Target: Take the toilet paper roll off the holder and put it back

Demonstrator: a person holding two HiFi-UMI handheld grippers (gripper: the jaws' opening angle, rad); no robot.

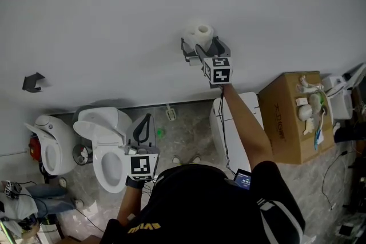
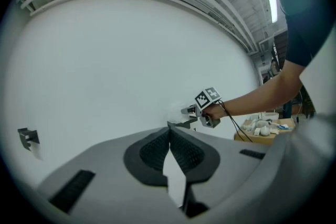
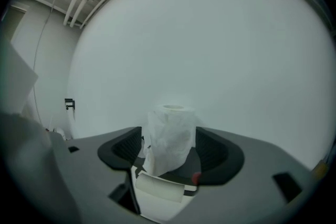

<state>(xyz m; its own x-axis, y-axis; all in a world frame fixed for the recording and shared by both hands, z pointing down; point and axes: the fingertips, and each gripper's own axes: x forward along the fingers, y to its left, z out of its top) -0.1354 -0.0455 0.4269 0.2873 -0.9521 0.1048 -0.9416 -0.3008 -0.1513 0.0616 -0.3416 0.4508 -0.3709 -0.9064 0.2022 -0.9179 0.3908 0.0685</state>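
A white toilet paper roll [image 1: 202, 35] stands upright at the grey wall holder [image 1: 188, 50]. My right gripper [image 1: 198, 50] reaches out to it at arm's length. In the right gripper view the roll [image 3: 169, 136], with a loose sheet hanging down its front, stands between the dark pads [image 3: 214, 150] of the right gripper [image 3: 169, 140]. The jaws are spread about as wide as the roll and do not visibly squeeze it. My left gripper [image 1: 146, 124] hangs low over the toilet, away from the roll. Its pads [image 2: 153, 150] meet with nothing between them.
Two white toilets [image 1: 108, 148] [image 1: 48, 143] stand along the wall at the left. A black bracket [image 1: 33, 82] is fixed to the wall farther left. A cardboard box [image 1: 289, 120] with small items on top sits at the right, beside a white unit [image 1: 230, 137].
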